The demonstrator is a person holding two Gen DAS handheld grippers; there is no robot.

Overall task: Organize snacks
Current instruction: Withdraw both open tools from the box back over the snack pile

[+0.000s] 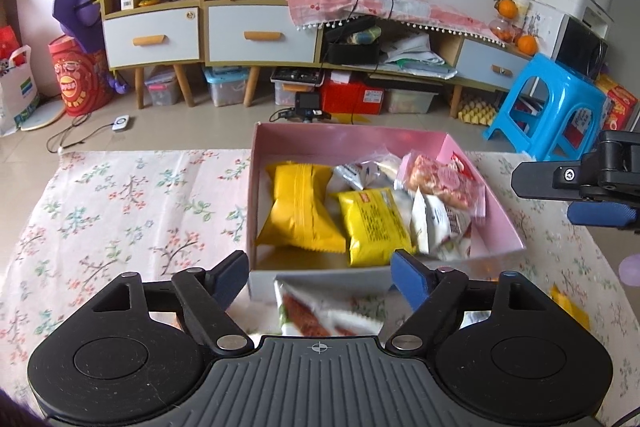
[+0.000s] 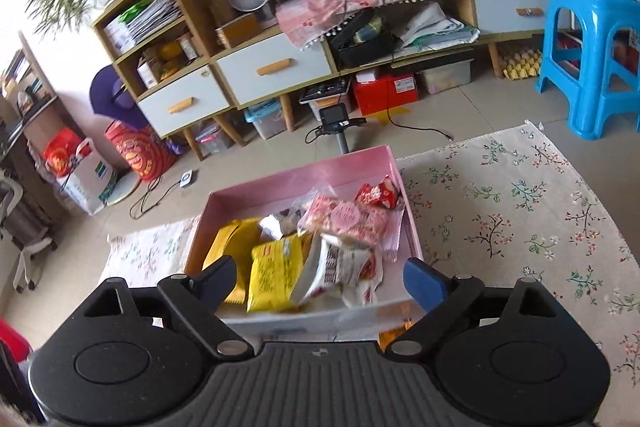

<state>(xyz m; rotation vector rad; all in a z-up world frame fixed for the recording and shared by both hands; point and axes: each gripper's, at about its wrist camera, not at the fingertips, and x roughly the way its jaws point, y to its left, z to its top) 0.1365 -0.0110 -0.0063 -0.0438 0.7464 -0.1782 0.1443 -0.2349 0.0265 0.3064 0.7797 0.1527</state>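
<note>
A pink box [image 1: 352, 141] stands on the floral cloth and holds several snack packs: a yellow pack [image 1: 300, 211], a yellow printed pack [image 1: 374, 225], a white pack [image 1: 440, 223] and a pink pack [image 1: 440, 179]. My left gripper [image 1: 320, 275] is open, just in front of the box's near wall, over a white-and-red snack pack [image 1: 320, 311] lying on the cloth. My right gripper [image 2: 320, 281] is open above the box's near edge [image 2: 312, 319], empty; it also shows at the right of the left wrist view [image 1: 576, 195]. The box's packs show below it, the white pack [image 2: 340, 267] tilted.
The floral cloth [image 1: 120, 211] covers the table. A yellow wrapper [image 1: 568, 307] lies on it to the right of the box. Beyond the table are a blue stool [image 1: 548, 107], low cabinets [image 1: 260, 35] and storage boxes on the floor.
</note>
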